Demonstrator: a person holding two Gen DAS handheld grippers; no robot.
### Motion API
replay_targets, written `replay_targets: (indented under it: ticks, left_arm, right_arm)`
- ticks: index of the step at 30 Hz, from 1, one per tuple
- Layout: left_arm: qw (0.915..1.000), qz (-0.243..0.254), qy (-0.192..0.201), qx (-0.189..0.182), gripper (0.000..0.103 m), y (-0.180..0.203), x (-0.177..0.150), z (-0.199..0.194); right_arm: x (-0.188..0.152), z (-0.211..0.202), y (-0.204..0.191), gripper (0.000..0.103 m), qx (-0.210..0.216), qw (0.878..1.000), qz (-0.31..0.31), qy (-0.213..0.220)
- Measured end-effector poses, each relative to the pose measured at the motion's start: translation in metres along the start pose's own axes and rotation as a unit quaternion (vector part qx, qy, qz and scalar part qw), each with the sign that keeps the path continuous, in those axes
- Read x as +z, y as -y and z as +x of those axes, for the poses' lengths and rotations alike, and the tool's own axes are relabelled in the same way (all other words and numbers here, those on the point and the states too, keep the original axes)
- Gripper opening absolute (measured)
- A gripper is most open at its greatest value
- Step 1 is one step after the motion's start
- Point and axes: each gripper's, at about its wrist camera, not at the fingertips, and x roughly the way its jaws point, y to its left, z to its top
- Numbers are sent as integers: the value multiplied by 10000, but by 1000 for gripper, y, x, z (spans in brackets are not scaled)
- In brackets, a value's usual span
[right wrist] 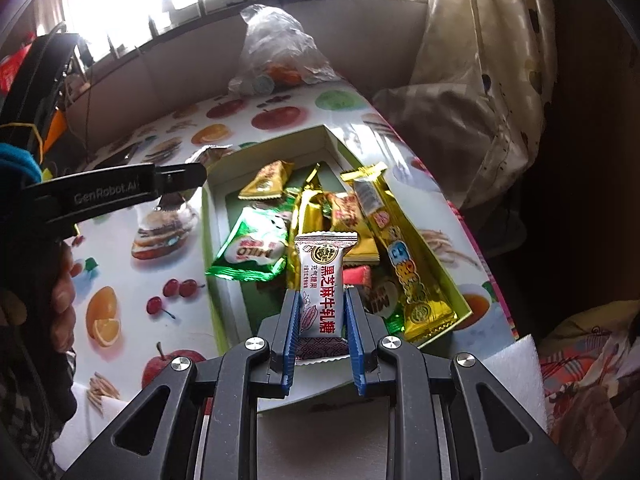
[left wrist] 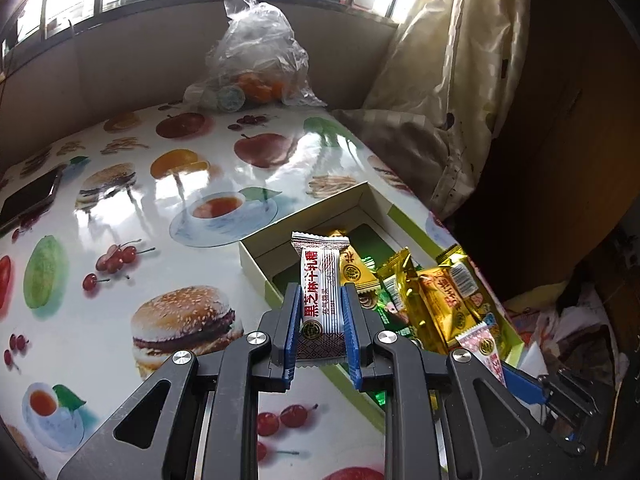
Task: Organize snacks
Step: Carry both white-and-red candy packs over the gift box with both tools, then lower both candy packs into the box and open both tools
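Observation:
My left gripper (left wrist: 320, 300) is shut on a white nougat candy packet (left wrist: 320, 288) with red writing, held over the near left corner of an open green-and-white box (left wrist: 256, 252). My right gripper (right wrist: 322, 304) is shut on a second white nougat packet (right wrist: 322, 280) over the box's near end (right wrist: 208, 216). The box holds several snacks: gold wrappers (right wrist: 266, 180), a long gold bar (right wrist: 396, 248) and a green Milo packet (right wrist: 252, 248). The left gripper (right wrist: 180, 178) shows from the side in the right wrist view at the box's left wall. The right gripper's blue pad (left wrist: 520, 384) shows low right in the left wrist view.
The table (left wrist: 120, 200) has a glossy food-print cloth. A clear plastic bag with oranges (left wrist: 256, 60) stands at the far edge by the wall. A dark phone (left wrist: 28, 200) lies at the far left. A curtain (left wrist: 448, 80) hangs at the right. White foam (right wrist: 516, 364) lies at the table's near right edge.

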Motion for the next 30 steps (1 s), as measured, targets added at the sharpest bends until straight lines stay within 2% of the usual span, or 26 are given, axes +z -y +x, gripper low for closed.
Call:
replay_targets:
  ticks: [17,30]
  left_arm:
    - [9996,66,-264,-68,21,13,-6,31]
    - [9996,86,-267,-59,21,16,-10,33]
  right_arm:
    - [-7,16,6,21,42,9998,59,-166]
    - [-11,16,12,21,17,9998,146,-137]
